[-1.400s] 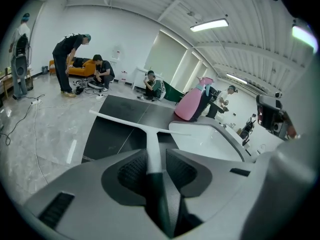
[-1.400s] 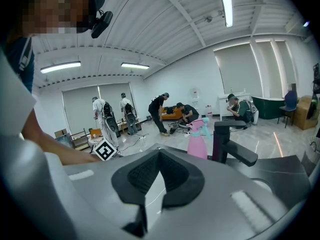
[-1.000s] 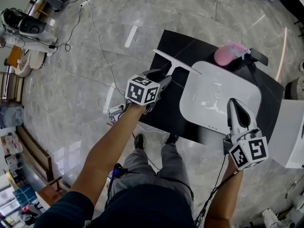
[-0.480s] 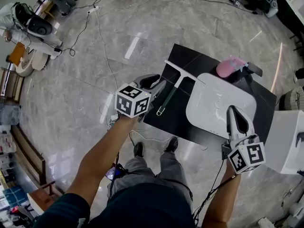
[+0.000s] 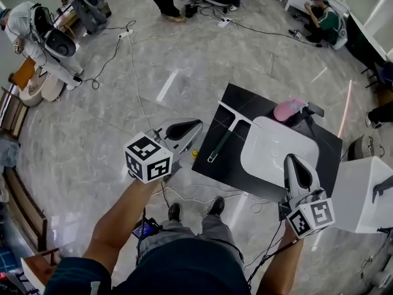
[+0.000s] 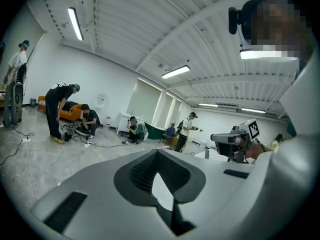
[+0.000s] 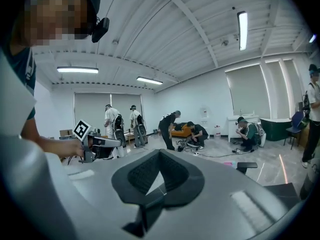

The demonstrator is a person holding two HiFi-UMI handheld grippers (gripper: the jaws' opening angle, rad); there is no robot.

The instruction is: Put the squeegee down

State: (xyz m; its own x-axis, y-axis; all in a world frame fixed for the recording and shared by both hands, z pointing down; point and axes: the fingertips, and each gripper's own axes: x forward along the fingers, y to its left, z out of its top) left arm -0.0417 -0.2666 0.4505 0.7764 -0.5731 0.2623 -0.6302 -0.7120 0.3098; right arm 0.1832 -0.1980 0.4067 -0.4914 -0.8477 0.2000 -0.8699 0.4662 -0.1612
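My left gripper [image 5: 193,128] is clenched shut on nothing and hangs over the floor, just off the left edge of the black tabletop [image 5: 245,100]. The squeegee [image 5: 225,134] lies flat on that tabletop, apart from both grippers, its white blade at the far end and its green handle pointing back toward me, beside a white tray [image 5: 276,149]. My right gripper [image 5: 292,162] is closed and empty too, above the tray's near edge.
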